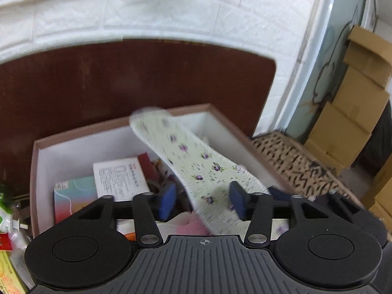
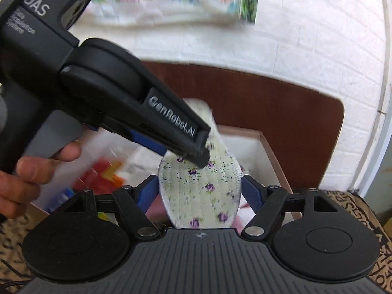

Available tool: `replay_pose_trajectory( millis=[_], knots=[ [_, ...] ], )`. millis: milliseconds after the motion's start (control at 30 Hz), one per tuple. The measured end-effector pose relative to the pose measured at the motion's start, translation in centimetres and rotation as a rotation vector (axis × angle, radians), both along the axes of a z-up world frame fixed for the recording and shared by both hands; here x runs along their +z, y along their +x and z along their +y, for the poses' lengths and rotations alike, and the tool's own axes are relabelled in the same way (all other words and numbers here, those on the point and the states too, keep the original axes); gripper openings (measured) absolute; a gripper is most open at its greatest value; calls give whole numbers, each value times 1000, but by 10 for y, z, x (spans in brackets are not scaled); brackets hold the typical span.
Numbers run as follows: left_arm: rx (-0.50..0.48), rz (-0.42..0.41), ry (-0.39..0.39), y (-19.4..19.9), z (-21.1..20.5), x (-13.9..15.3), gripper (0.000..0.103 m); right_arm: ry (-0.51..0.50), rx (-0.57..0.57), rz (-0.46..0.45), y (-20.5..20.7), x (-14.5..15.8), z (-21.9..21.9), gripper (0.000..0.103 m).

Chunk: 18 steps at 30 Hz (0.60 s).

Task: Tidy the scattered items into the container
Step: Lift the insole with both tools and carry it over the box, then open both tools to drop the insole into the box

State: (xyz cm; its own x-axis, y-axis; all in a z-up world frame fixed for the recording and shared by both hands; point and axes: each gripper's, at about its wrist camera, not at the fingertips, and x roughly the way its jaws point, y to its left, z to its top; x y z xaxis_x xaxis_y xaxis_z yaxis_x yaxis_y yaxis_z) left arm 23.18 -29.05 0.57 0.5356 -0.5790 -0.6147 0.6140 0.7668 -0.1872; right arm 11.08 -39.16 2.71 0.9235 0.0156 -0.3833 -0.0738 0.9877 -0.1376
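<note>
A pale floral insole (image 1: 186, 152) slants out of the brown-rimmed, white-lined box (image 1: 85, 129), its toe end above the far wall. My left gripper (image 1: 203, 196) stands open around the insole's lower part; the insole lies close to the right pad and well clear of the left one. In the right wrist view the insole's heel (image 2: 203, 203) sits between the blue pads of my right gripper (image 2: 201, 187), which are spread just outside its edges, so it reads as open. The left gripper's black finger (image 2: 171, 122) crosses over the insole from the left.
The box holds a white printed carton (image 1: 117, 176), a colourful carton (image 1: 73, 196), red packets and something pink. It stands on a dark brown table (image 1: 122, 78) against a white brick wall. Packets (image 1: 7, 220) lie left of it; patterned cloth (image 1: 289, 156) and cardboard boxes (image 1: 355, 112) are to the right. A hand (image 2: 29, 171) holds the left gripper.
</note>
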Motion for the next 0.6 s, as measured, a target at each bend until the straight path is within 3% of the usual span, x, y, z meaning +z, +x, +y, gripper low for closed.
replay_pose_trajectory(
  millis=[100,200,267,433,500,600],
  knots=[
    [8,39,-10,9,7,-12,80,-35,-8,-2,2,-6,-4,92],
    [31,59,-29,15,17,-17,81,-27,-18,-9,1,-8,-7,92],
    [42,66,-40,17,22,-17,80,-12,-26,-20,-1,-7,-7,87],
    [71,48,-34,15,29,-12,85,22,0,-51,-11,2,-4,62],
    [96,10,-17,12,32,-10,88,20,11,-77,-17,8,-1,57],
    [123,-26,46,10,30,-10,89,-16,32,-53,-7,10,4,40]
  ],
)
